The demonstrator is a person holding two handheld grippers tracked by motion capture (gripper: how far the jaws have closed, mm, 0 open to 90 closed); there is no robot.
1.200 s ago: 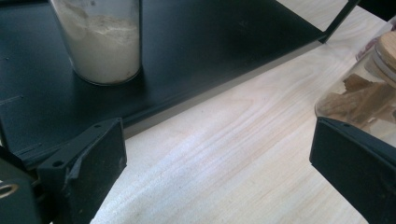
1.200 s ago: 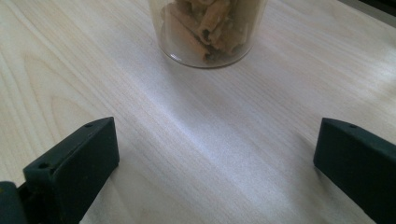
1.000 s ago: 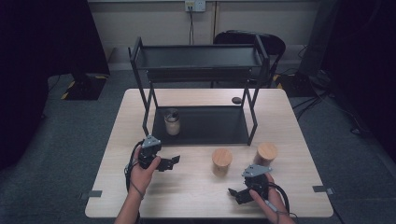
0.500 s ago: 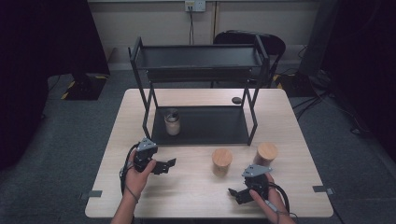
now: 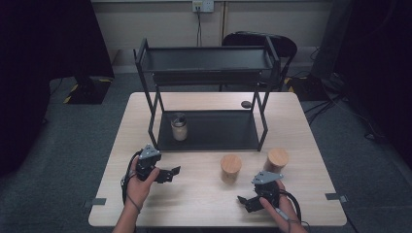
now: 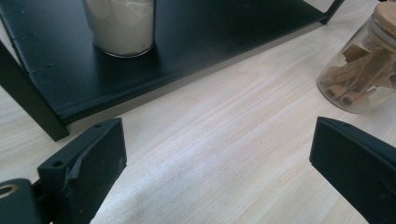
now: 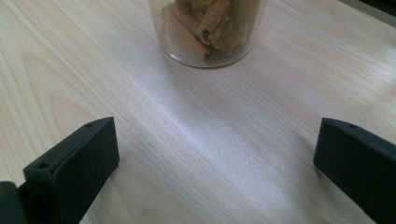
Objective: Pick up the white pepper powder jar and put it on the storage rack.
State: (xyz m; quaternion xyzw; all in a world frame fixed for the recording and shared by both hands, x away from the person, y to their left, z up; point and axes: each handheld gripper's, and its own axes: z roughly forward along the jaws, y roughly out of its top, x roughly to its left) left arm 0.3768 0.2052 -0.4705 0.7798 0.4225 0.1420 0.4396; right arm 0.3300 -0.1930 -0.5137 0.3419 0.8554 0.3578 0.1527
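Left hand-held gripper (image 5: 167, 172): we are holding it wide open, empty, on the tabletop (image 5: 204, 204).
Right hand-held gripper (image 5: 248, 200): likewise spread, empty.
Jars: one (image 5: 231, 168) is standing mid-table, another (image 5: 277, 160) beside, a third (image 5: 179, 126) on the rack shelf (image 5: 218, 133).
Risk: we are judging a hasty reach could topple a jar.
Obstruction: rack posts.

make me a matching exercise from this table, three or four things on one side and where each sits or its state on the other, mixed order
Things:
1. jar of white powder
2. jar of brown sticks
3. jar with a wooden lid
4. left gripper

Places or states:
A. on the bare tabletop, nearest the table's right edge
B. jaws open, empty, above the table
C. on the black rack's lower shelf
D. on the tabletop in front of the rack, between the two grippers

Pairs: 1-C, 2-D, 3-A, 4-B
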